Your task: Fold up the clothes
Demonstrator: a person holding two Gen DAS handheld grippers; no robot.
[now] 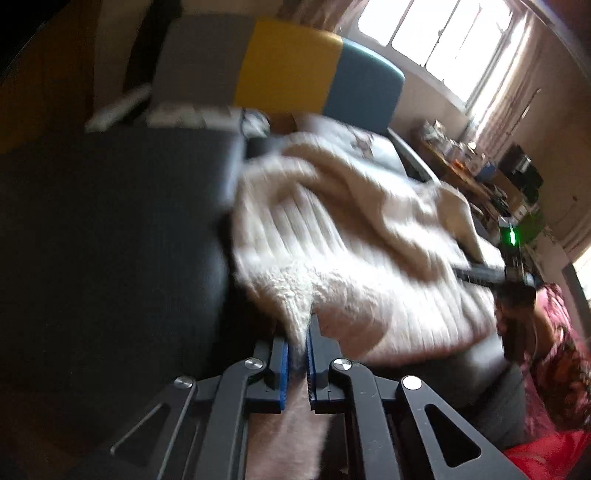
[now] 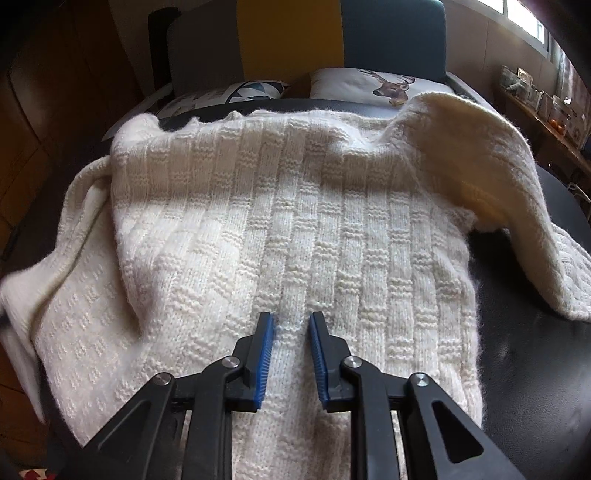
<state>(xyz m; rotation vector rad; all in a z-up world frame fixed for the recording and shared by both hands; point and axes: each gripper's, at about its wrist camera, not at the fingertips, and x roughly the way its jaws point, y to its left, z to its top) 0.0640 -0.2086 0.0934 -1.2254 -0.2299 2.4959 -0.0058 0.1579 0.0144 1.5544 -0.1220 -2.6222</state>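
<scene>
A cream knitted sweater [image 2: 280,229] lies spread on a dark bed cover [image 2: 535,350]. Its right sleeve [image 2: 491,173] arches up and drapes over the cover. My right gripper [image 2: 291,319] is open, its blue pads resting on the sweater's lower middle with knit between them. In the left wrist view the sweater [image 1: 332,236] is blurred. My left gripper [image 1: 298,332] is shut on a pinched edge of the sweater, with cloth running down between the jaws. The other gripper [image 1: 513,266] shows at the sweater's far right side.
Two pillows, one with a deer print [image 2: 384,86], lie at the head of the bed under a grey, yellow and teal headboard [image 2: 295,33]. A cluttered wooden shelf [image 1: 480,177] stands under the window. A person in pink patterned clothing [image 1: 554,350] is at the right.
</scene>
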